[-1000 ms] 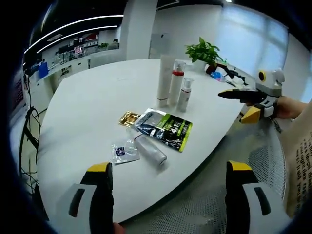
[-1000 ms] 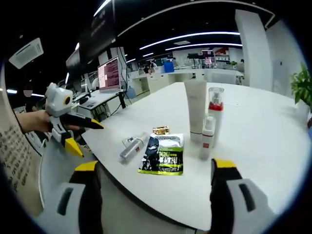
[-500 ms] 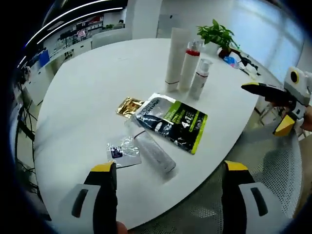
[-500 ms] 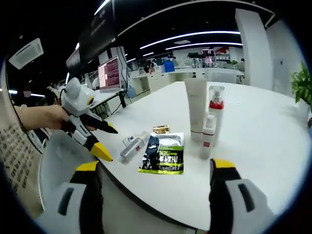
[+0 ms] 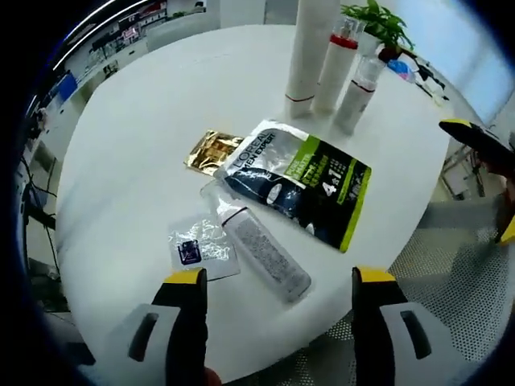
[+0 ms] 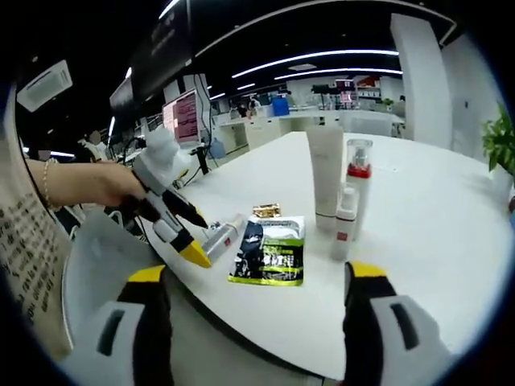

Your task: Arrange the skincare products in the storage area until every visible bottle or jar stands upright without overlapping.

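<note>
A clear bottle with a red band (image 5: 261, 251) lies on its side near the white table's front edge. A dark green-and-black pouch (image 5: 298, 181) lies flat beside it, overlapping its cap end. My left gripper (image 5: 278, 301) hovers open just short of the lying bottle. In the right gripper view the left gripper (image 6: 199, 241), held by a hand, has its tips beside that bottle (image 6: 221, 237). A tall white tube (image 5: 310, 52), a red-collared pump bottle (image 5: 334, 68) and a small bottle (image 5: 358, 84) stand upright together farther back. My right gripper (image 6: 257, 293) stays open off the table's edge.
A gold sachet (image 5: 211, 150) and a small clear sachet (image 5: 197, 245) lie by the bottle. A potted plant (image 5: 378, 16) stands at the table's far side. A mesh chair (image 5: 451, 265) sits below the edge. Desks and monitors (image 6: 181, 121) fill the room behind.
My left gripper has moved forward and down over the table's edge, closing on the lying bottle. The right gripper has held still, and the products have not moved.
</note>
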A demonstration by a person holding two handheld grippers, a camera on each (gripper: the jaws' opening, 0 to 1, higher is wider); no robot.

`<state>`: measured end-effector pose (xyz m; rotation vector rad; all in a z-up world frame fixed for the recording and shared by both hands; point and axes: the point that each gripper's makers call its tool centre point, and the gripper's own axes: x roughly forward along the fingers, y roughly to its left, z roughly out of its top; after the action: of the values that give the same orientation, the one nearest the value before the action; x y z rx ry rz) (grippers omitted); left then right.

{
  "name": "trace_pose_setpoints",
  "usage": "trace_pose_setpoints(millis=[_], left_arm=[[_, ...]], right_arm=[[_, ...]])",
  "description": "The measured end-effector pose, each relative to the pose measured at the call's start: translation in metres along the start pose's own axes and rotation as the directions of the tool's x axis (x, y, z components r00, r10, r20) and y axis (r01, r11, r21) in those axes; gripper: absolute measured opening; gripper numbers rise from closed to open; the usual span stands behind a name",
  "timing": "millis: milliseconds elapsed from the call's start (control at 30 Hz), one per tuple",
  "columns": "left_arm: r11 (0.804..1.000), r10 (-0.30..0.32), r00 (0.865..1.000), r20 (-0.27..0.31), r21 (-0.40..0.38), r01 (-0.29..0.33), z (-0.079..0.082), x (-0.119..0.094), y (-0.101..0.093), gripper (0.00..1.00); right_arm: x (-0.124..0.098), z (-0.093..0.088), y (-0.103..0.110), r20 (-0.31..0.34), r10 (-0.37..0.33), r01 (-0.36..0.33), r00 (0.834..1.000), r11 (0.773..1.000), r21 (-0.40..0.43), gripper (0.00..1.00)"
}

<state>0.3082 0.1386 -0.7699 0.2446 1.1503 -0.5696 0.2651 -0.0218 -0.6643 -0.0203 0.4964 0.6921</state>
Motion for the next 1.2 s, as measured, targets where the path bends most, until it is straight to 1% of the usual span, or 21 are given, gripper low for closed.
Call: trace_pose_setpoints(millis=[133, 267, 433, 500, 600, 700, 800, 900, 933, 967, 1000, 1100, 1200], left_arm=[[1.0, 0.01, 1.0, -0.02, -0.002, -0.01, -0.003, -0.002, 0.001, 0.66], [1.0, -0.002, 1.0, -0.021, -0.007, 0.001, -0.002, 0.0, 0.001, 0.6], [1.0, -0.006, 0.999, -0.032, -0.006, 0.005, -0.002, 0.005, 0.001, 0.58], [1.0, -0.002, 1.0, -0.03, 0.002, 0.002, -0.001, 0.006, 0.003, 0.57], [1.0, 0.005, 0.999, -0.033, 0.022, -0.005, 0.001, 0.006, 0.006, 0.55], [0.999, 0.011, 0.999, -0.033, 0.041, -0.009, 0.002, 0.008, 0.009, 0.53], [0.997, 0.018, 0.999, -0.031, 0.072, -0.016, 0.003, 0.009, 0.01, 0.48], [0.994, 0.022, 0.999, -0.025, 0.107, -0.019, 0.003, 0.01, 0.012, 0.38], [0.99, 0.017, 1.0, -0.019, 0.14, -0.014, 0.004, 0.011, 0.012, 0.33], [0.989, 0.015, 1.0, -0.017, 0.147, -0.012, 0.004, 0.011, 0.012, 0.31], [0.989, 0.023, 1.0, -0.02, 0.144, -0.02, 0.001, 0.012, 0.013, 0.3], [0.989, 0.023, 1.0, -0.009, 0.144, -0.021, 0.001, 0.013, 0.015, 0.29], [0.989, 0.028, 1.0, 0.004, 0.147, -0.029, 0.002, 0.013, 0.018, 0.26]], right_arm=[[0.001, -0.001, 0.0, -0.008, -0.002, 0.002, 1.0, 1.0, 0.003, 0.85], [0.002, -0.002, 0.0, -0.019, -0.002, 0.002, 1.0, 1.0, 0.0, 0.83], [0.003, -0.006, -0.001, -0.037, -0.005, 0.005, 0.999, 1.0, 0.0, 0.82], [0.003, -0.006, -0.001, -0.036, -0.004, 0.004, 0.999, 1.0, 0.005, 0.81], [0.002, -0.003, -0.002, -0.015, -0.003, 0.003, 1.0, 1.0, 0.018, 0.78], [0.002, -0.003, -0.002, -0.013, -0.005, 0.006, 1.0, 1.0, 0.028, 0.77], [0.003, -0.003, -0.003, -0.018, -0.009, 0.009, 1.0, 1.0, 0.03, 0.76], [0.003, -0.004, -0.002, -0.025, -0.01, 0.011, 1.0, 0.999, 0.031, 0.76], [0.003, -0.004, -0.002, -0.027, -0.011, 0.012, 1.0, 0.999, 0.031, 0.76], [0.003, -0.004, -0.002, -0.028, -0.011, 0.012, 1.0, 0.999, 0.031, 0.75], [0.004, -0.005, -0.002, -0.03, -0.01, 0.011, 1.0, 0.999, 0.032, 0.75], [0.004, -0.006, -0.002, -0.036, -0.011, 0.012, 0.999, 0.999, 0.031, 0.75], [0.004, -0.006, -0.003, -0.04, -0.012, 0.013, 0.999, 0.999, 0.032, 0.74]])
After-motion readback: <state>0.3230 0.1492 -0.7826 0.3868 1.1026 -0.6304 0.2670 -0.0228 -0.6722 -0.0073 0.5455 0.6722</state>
